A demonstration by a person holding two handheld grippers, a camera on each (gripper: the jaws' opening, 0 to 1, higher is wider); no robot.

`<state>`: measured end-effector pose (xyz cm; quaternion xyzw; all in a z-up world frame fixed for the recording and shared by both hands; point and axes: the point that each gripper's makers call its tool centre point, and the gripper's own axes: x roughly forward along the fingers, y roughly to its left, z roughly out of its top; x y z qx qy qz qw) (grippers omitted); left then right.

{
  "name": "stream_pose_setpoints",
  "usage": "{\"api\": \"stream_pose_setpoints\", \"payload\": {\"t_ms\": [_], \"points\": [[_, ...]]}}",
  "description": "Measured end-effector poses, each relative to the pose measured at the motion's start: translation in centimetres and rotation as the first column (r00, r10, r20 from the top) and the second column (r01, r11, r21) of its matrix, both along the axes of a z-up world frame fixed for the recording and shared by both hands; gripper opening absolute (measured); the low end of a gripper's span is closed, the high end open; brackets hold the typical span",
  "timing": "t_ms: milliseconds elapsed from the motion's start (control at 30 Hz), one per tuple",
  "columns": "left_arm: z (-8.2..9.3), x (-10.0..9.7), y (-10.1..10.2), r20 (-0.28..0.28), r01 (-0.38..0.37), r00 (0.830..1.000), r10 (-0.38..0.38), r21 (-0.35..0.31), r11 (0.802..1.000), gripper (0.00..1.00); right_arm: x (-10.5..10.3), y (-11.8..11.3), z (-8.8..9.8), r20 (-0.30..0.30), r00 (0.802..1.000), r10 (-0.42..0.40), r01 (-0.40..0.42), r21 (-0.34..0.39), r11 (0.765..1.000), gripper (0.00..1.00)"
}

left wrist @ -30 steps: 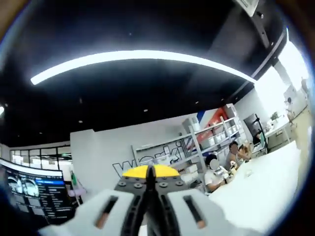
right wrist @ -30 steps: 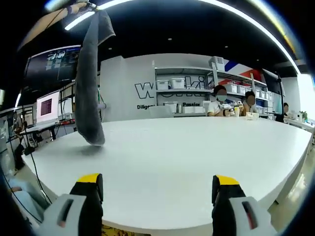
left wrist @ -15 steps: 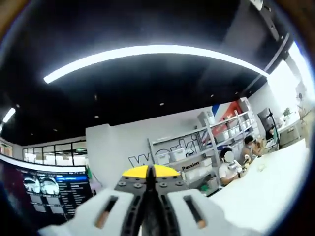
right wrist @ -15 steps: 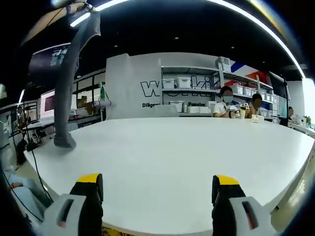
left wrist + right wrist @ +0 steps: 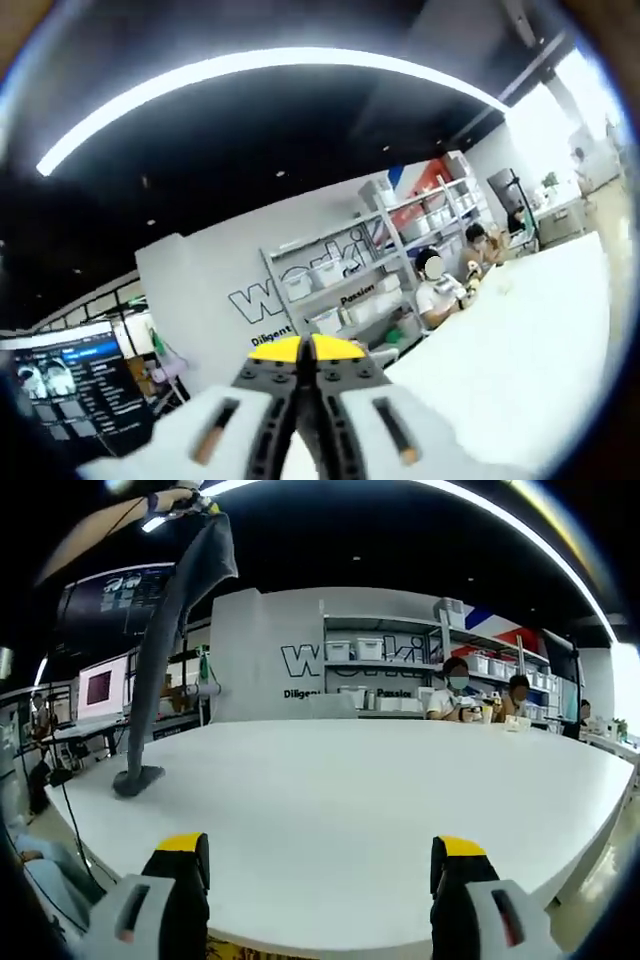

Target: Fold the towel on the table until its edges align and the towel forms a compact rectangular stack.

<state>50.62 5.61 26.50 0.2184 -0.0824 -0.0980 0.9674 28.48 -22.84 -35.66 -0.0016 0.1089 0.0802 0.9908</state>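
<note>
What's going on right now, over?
Left gripper shut, holding the towel up high; its bottom end touches the table. Right gripper open, empty, low at table edge. Nothing in the way.

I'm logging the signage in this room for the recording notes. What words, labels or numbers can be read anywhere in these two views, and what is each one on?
"Worki": large dark letters on the white wall behind the shelves, cut off by them; the right gripper view shows only "W" and "ki".
"Diligent" and "Passion": smaller line beneath it on the wall.
Wall screen: text too small to read.
Laptop screen: unreadable.
Shelf bins: no legible labels.
</note>
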Motion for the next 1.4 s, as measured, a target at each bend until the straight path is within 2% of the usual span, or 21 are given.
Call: {"api": "stream_pose_setpoints", "payload": {"t_ms": [100, 133, 267, 467, 667, 867, 967, 1133, 1233, 1267, 1300, 1400], "points": [[-2.6, 0.5, -1.6, -0.05, 0.018, 0.999, -0.015, 0.058, 0.998, 0.04, -0.2, -0.3, -0.1, 0.001, 1.0, -0.007, 0.007, 0.002, 1.0, 0.96], [-2.9, 1.2, -2.0, -0.073, 0.025, 0.997, -0.02, 0.073, 0.997, 0.04, -0.2, -0.4, -0.1, 0.001, 1.0, -0.01, 0.01, 0.003, 1.0, 0.96], [-6.5, 1.7, -4.2, -0.148, 0.062, 0.988, -0.038, 0.159, 0.985, 0.04, -0.4, -0.7, -0.2, -0.001, 1.0, -0.017, 0.017, 0.006, 1.0, 0.96], [-9.1, 3.2, -7.4, -0.216, 0.12, 0.974, -0.07, 0.229, 0.966, 0.04, -0.5, -0.7, -0.2, -0.001, 1.0, -0.02, 0.02, 0.006, 1.0, 0.96], [-12.7, 4.1, -11.2, -0.283, 0.196, 0.952, -0.114, 0.282, 0.939, 0.04, -0.6, -0.7, -0.2, 0.001, 1.0, -0.021, 0.021, 0.006, 1.0, 0.96], [-16.8, 4.6, -14.6, -0.352, 0.264, 0.925, -0.146, 0.316, 0.911, 0.04, -0.9, -0.9, -0.1, 0.005, 1.0, -0.025, 0.025, 0.004, 1.0, 0.96], [-19.3, 4.6, -16.5, -0.388, 0.303, 0.907, -0.16, 0.34, 0.89, 0.04, -1.1, -1.4, -0.1, 0.006, 0.999, -0.04, 0.04, 0.008, 0.999, 0.96], [-22.4, 4.4, -19.2, -0.429, 0.349, 0.884, -0.186, 0.34, 0.873, 0.04, -1.4, -1.9, -0.2, 0.007, 0.999, -0.052, 0.052, 0.012, 0.999, 0.96], [-24.5, 4.1, -21.2, -0.46, 0.388, 0.863, -0.207, 0.342, 0.856, 0.04, -1.4, -2.0, -0.2, 0.006, 0.998, -0.055, 0.055, 0.013, 0.998, 0.96], [-24.8, 4.1, -21.4, -0.465, 0.393, 0.86, -0.209, 0.344, 0.853, 0.04, -1.4, -2.0, -0.3, 0.006, 0.998, -0.055, 0.055, 0.013, 0.998, 0.96], [-26.0, 4.0, -22.5, -0.485, 0.415, 0.848, -0.216, 0.351, 0.839, 0.04, -1.5, -2.1, -0.3, 0.007, 0.998, -0.055, 0.055, 0.014, 0.998, 0.96], [-28.9, 3.6, -24.6, -0.517, 0.456, 0.822, -0.239, 0.346, 0.82, 0.04, -1.6, -2.2, -0.4, 0.007, 0.998, -0.058, 0.058, 0.017, 0.998, 0.96]]}}
